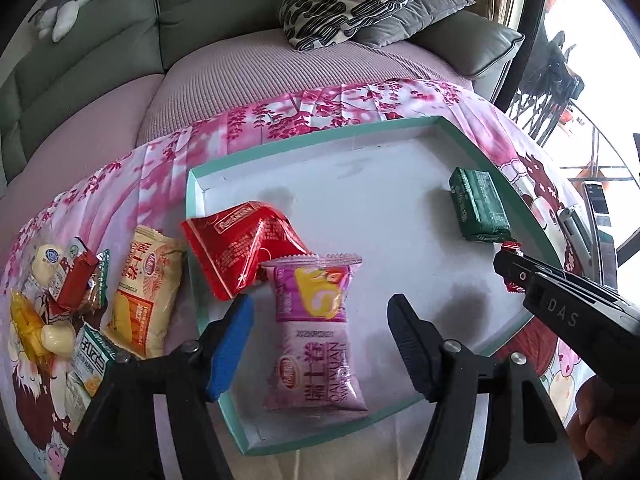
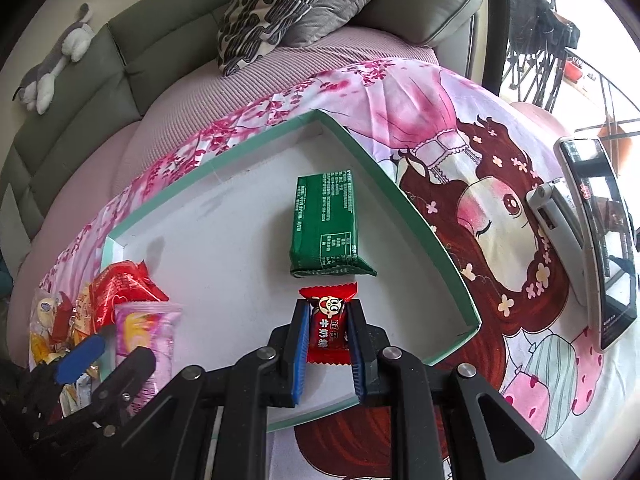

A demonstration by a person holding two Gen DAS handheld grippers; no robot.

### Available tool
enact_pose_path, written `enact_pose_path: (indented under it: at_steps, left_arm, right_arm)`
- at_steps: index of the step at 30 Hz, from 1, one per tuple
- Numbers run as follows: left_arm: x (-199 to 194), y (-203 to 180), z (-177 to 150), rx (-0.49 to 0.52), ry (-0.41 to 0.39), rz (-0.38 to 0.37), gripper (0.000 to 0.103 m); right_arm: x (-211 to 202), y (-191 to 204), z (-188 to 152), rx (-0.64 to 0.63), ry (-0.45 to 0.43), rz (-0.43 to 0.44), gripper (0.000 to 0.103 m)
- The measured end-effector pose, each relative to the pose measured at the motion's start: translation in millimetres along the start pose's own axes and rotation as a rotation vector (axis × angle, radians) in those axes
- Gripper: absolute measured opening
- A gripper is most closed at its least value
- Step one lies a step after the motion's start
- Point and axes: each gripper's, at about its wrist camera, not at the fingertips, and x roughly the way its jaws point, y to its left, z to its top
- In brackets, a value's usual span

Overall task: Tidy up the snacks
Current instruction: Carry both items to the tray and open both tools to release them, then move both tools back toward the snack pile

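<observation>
At the bottom middle, right gripper (image 2: 329, 354) pinching a red candy (image 2: 328, 326) with a cartoon face, just below the green packet (image 2: 325, 226) in the tray (image 2: 436, 236), left gripper (image 1: 320, 344) spread wide around the pink "SWISS ROLL" bag (image 1: 314, 332).

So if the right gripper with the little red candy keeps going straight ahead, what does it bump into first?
Probably the green packet. It lies in the tray right ahead of the right gripper, just past the red candy. The height is hard to judge, so the gripper might pass over it.
</observation>
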Motion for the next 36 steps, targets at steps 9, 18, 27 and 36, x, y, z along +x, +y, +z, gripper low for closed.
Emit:
enact_pose_path:
  at_steps: [9,18,27,36]
  left_arm:
    - [-10.3,10.7,-0.1,-0.030,-0.016,0.039,0.072]
    - [-34.6,50.4,-2.0,-0.190,-0.086,0.085,0.073]
    - [-36.2,86.4,-10.0,-0.309,-0.086,0.247,0.091]
    - [-39.5,116.4,-22.7,-0.400,-0.078,0.341,0.101]
  right_arm:
    - [-2.4,0.3,0.7,0.004,-0.010,0.004,0.021]
    - [-7.3,4.7,1.6,-0.016,-0.029,-0.009,0.051]
    - [-7.1,14.7,0.6,-0.048,-0.026,0.005,0.065]
    - [-9.1,39.5,-3.3,-0.123,-0.034,0.027,0.084]
